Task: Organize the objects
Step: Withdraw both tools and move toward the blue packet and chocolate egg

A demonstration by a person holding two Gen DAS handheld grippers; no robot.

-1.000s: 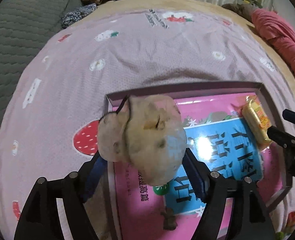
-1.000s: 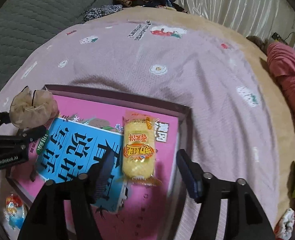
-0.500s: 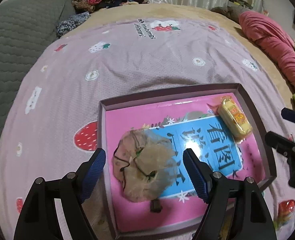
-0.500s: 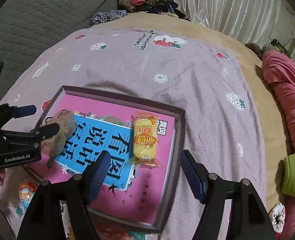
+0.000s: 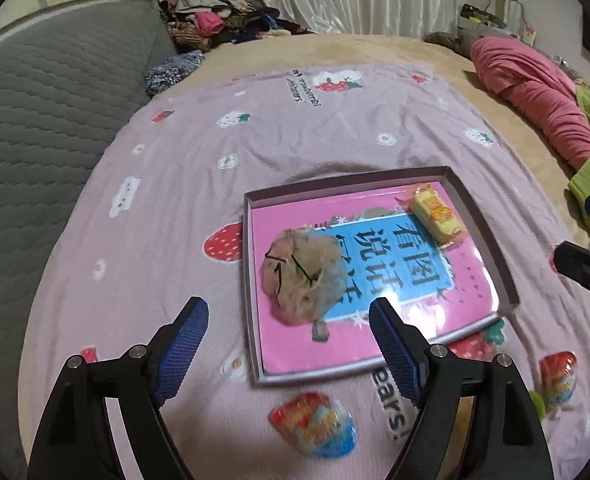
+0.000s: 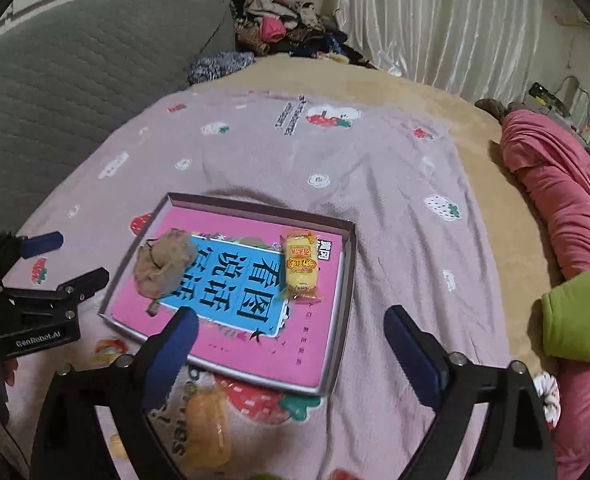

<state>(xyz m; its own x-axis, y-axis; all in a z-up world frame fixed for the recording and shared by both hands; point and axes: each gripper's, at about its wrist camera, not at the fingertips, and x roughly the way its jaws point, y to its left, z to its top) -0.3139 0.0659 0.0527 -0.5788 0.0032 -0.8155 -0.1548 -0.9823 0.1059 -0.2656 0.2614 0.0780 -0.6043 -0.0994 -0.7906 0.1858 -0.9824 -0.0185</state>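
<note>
A shallow grey-rimmed box (image 5: pixel 251 280) with a pink and blue printed sheet inside lies on the lilac strawberry blanket. A beige scrunchie (image 5: pixel 303 276) rests at its left end and a yellow snack packet (image 5: pixel 435 216) at its far right corner. My left gripper (image 5: pixel 288 306) hovers open above the box's near edge, with nothing between its blue pads. My right gripper (image 6: pixel 291 316) hangs over the box's (image 6: pixel 343 312) near right side with its jaws opening and empty. The snack packet (image 6: pixel 301 266) and the scrunchie (image 6: pixel 163 268) lie beyond it.
Loose wrapped snacks (image 5: pixel 315 424) (image 5: pixel 559 372) lie on the blanket in front of the box. A grey quilted cushion (image 5: pixel 55 120) borders the left. A clothes pile (image 5: pixel 215 20) sits at the back, with a pink bundle (image 6: pixel 555 184) and green cloth (image 6: pixel 575 320) on the right.
The left gripper let go of the scrunchie, which now lies in the box. Both grippers drew back and rose, so the box looks smaller. The right jaws widened.
</note>
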